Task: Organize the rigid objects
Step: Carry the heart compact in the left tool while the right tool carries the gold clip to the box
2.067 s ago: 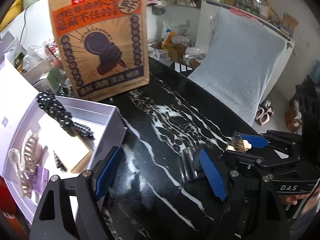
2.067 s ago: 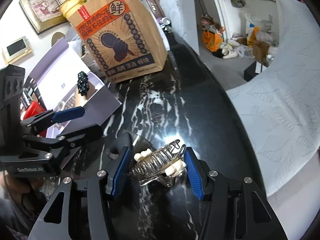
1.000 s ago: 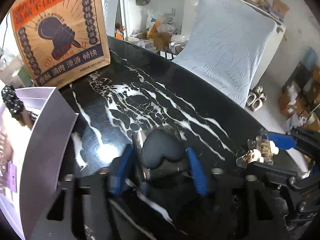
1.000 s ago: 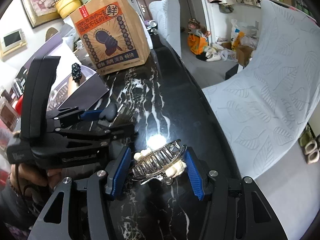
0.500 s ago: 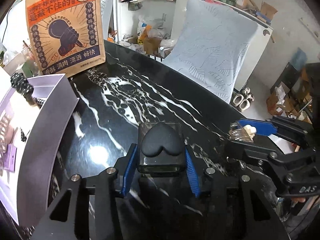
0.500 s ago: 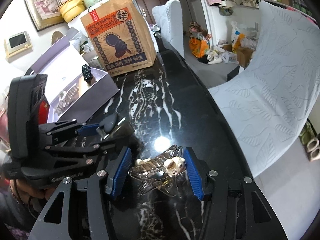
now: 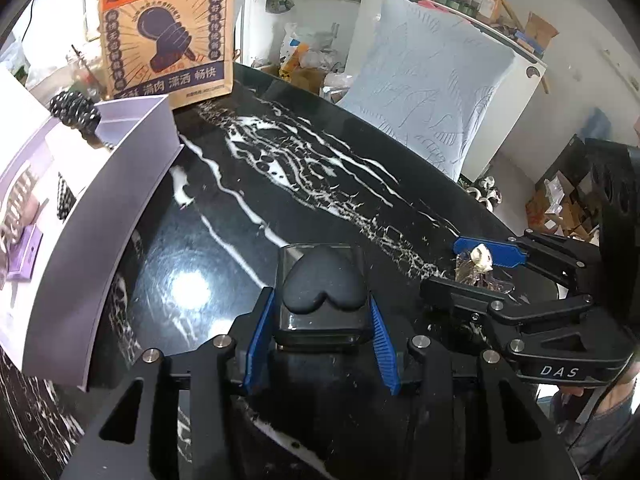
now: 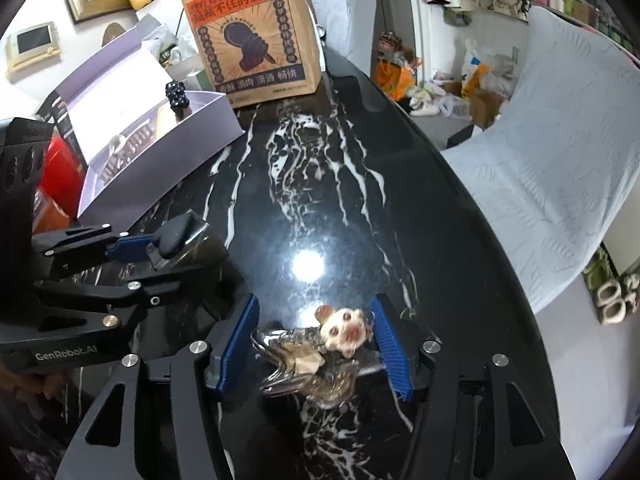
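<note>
My left gripper [image 7: 322, 340] is shut on a dark clear case with a black heart on its lid [image 7: 322, 294], held just above the black marble table [image 7: 280, 184]. It also shows in the right wrist view [image 8: 180, 236]. My right gripper [image 8: 314, 348] is shut on a metal claw hair clip with cream flowers [image 8: 316, 350], low over the table. That clip also shows in the left wrist view [image 7: 480, 258]. The open lilac box [image 7: 104, 216] lies to the left and holds hair clips and a black beaded hair piece [image 7: 76, 114].
A brown paper bag with orange print [image 7: 164, 32] stands at the table's far end beside the box. A chair under a pale cloth [image 7: 424, 84] is close to the table's right edge. A red object [image 8: 60, 172] sits behind the box.
My left gripper closed on the heart case and lifted it off the table. The clip tipped over in my right gripper, which moved down toward the table.
</note>
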Demonstrator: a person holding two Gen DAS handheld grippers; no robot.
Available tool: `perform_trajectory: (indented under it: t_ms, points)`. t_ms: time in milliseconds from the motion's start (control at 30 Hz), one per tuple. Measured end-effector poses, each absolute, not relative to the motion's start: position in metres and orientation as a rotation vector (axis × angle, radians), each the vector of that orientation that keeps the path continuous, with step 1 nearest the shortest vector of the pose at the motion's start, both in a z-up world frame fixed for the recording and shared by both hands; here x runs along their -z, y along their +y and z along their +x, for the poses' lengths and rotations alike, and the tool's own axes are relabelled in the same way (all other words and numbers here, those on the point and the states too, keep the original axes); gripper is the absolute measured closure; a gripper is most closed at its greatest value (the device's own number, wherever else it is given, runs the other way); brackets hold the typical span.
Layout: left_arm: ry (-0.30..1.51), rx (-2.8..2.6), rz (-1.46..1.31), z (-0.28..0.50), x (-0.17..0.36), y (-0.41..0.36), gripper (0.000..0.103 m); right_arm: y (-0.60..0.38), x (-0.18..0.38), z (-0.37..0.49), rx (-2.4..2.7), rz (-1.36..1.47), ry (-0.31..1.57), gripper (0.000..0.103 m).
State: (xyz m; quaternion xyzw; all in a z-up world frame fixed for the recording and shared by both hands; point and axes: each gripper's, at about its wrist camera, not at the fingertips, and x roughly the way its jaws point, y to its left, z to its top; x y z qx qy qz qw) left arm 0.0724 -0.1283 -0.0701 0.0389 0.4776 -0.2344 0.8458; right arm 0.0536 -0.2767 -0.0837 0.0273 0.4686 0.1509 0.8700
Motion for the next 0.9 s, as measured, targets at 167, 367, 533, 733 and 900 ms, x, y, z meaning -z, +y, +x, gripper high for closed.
perform_trajectory:
  t_ms: [167,367,533,733,900]
  points:
    - [1.001,0.488,0.079,0.069,0.069,-0.121,0.058,-0.275,0.084,0.048,-0.259,0.016,0.988,0.029]
    - [1.008,0.496,0.057,0.065,0.071,-0.116,0.058,-0.283,0.086,0.033,-0.162,0.041,0.953,0.020]
    - [1.011,0.495,0.055,0.060,0.073,-0.114,0.058,-0.278,0.083,0.025,-0.128,0.043,0.918,0.039]
    - [1.013,0.487,0.035,0.057,0.073,-0.107,0.058,-0.274,0.082,0.026,-0.194,0.096,0.920,0.040]
    - [0.997,0.470,0.026,0.053,0.068,-0.098,0.058,-0.268,0.080,0.026,-0.228,0.131,0.931,0.040]
